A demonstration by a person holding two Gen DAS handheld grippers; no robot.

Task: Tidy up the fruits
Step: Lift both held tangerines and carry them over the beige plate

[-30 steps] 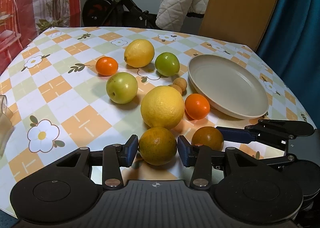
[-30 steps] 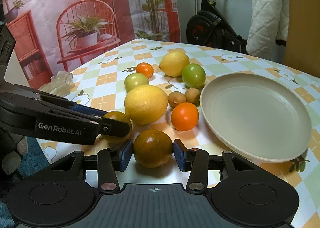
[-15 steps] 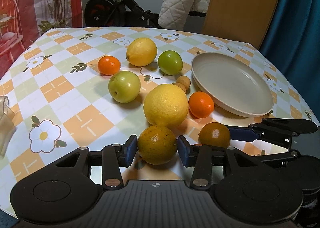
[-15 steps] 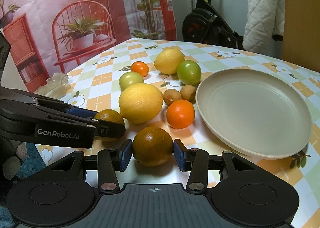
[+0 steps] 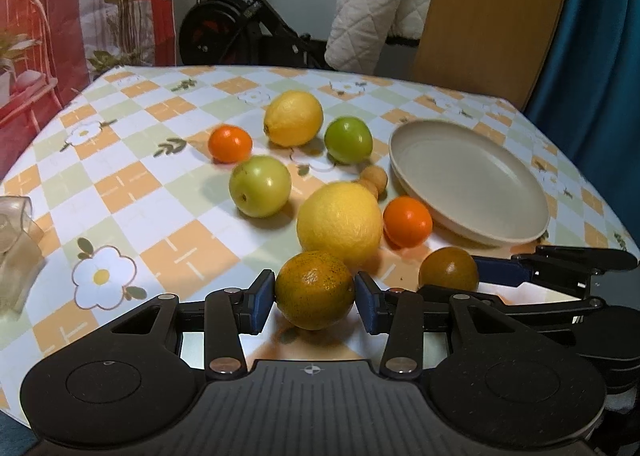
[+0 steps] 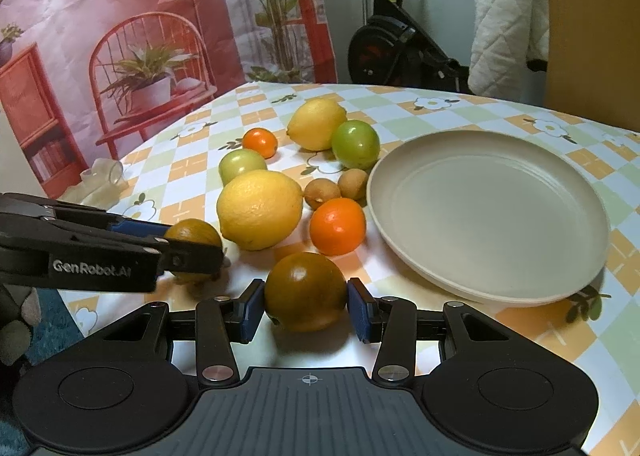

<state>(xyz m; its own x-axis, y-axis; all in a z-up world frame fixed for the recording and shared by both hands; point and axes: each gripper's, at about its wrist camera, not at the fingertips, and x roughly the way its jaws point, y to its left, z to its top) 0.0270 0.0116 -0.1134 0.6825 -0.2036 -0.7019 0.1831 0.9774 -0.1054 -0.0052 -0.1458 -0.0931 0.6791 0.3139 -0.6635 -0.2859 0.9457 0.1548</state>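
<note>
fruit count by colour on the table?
Yellow: 2
Green: 2
Bright orange: 2
Dark greenish-orange: 2, one between each gripper's fingers
Small brown: 2
Total: 10

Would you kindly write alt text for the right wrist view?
The right tongs grip a dark brownish-green citrus just above a checkered tablecloth, near an empty beige plate. Lemons, oranges and green fruits lie beyond, while the left tongs hold another citrus.
</note>
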